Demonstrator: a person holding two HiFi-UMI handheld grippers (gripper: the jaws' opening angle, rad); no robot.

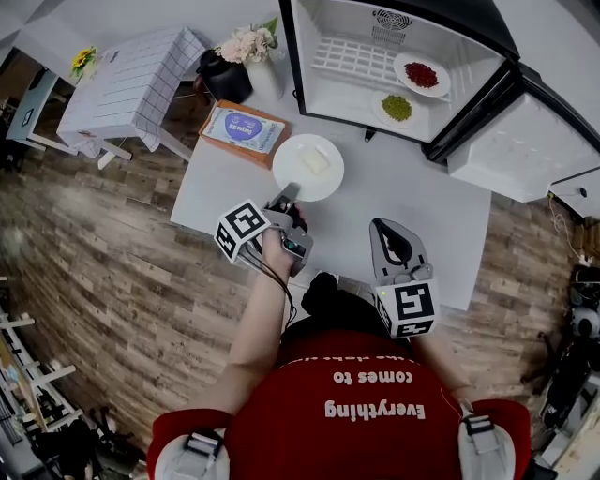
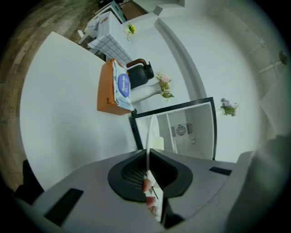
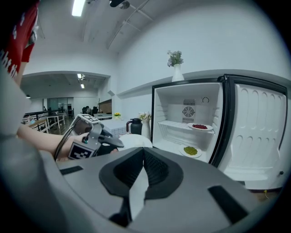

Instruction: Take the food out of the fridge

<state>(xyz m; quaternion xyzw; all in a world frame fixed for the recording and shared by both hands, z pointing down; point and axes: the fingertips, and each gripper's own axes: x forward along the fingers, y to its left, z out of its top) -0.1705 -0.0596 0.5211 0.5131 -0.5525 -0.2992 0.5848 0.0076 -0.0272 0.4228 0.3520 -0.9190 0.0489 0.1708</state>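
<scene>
We see the open fridge at one o'clock in the head view, and it holds two dishes. A plate of red food sits on the wire shelf. A plate of green food sits on the floor below, at about seven o'clock from the red one.

Outside the fridge, a white plate carries a pale block over the white table. The plate lies level, face up. The left gripper pinches its rim at seven o'clock, and in that gripper's view the plate shows edge-on, running straight out from the jaws.

The right gripper has its jaws pressed together on nothing.

At ten o'clock from the plate lies an orange box with a blue label whose print we cannot read. The red shirt reads "Everything comes to".
</scene>
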